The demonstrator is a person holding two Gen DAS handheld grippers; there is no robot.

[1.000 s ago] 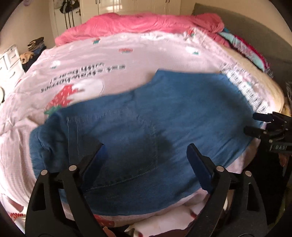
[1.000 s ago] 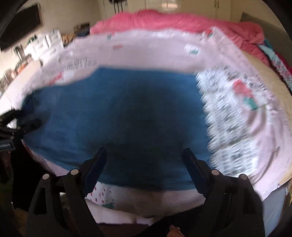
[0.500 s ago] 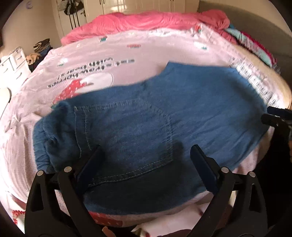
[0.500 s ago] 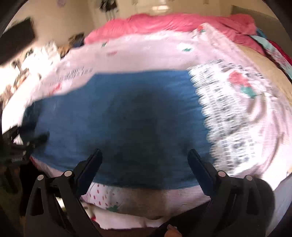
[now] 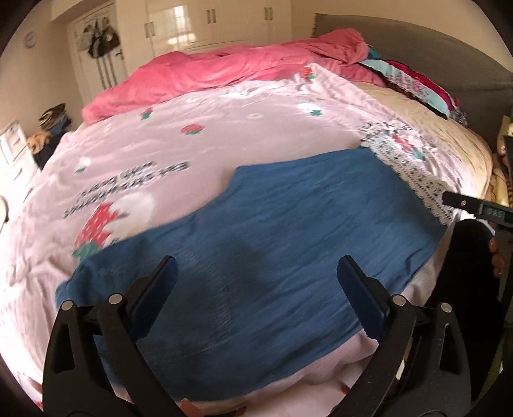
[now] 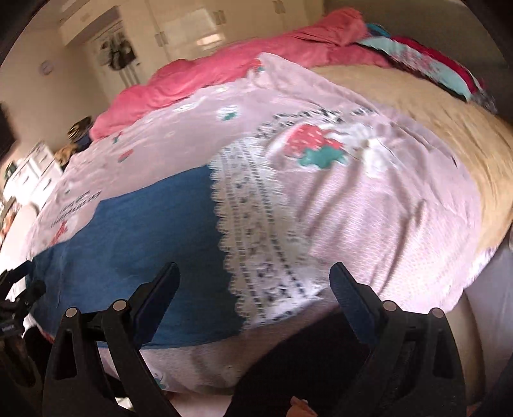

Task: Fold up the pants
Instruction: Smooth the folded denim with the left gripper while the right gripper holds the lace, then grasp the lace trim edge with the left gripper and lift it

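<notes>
Nearest the left wrist camera, the left gripper stands with its jaws spread wide and nothing between them, poised above the near part of the pants. The right gripper is likewise released and empty; in its own view it hangs over the near edge of the bed, where the right end of the pants meets the lace-trimmed border of the quilt.

The pants lie flat on the pink strawberry-print quilt, close to the near edge of the bed and running left to right. They present as one broad blue denim panel with a stepped outline on the far side. Judged from that outline, the legs are laid one over the other, so a lengthwise fold appears done. Motion blur hides seams and pockets, so which end is the waist cannot be confirmed.

Step in hand, by judgement: between folds, with neither gripper touching the cloth. The next move calls for lowering each gripper onto an end or corner of the denim, closing on both layers together, and carrying that end across to the other. The risk is catching the quilt along with the pants, or pinching one layer only.

Farther off, a crumpled pink blanket lies along the back of the bed, with striped bedding by the grey headboard. White closet doors stand beyond.
</notes>
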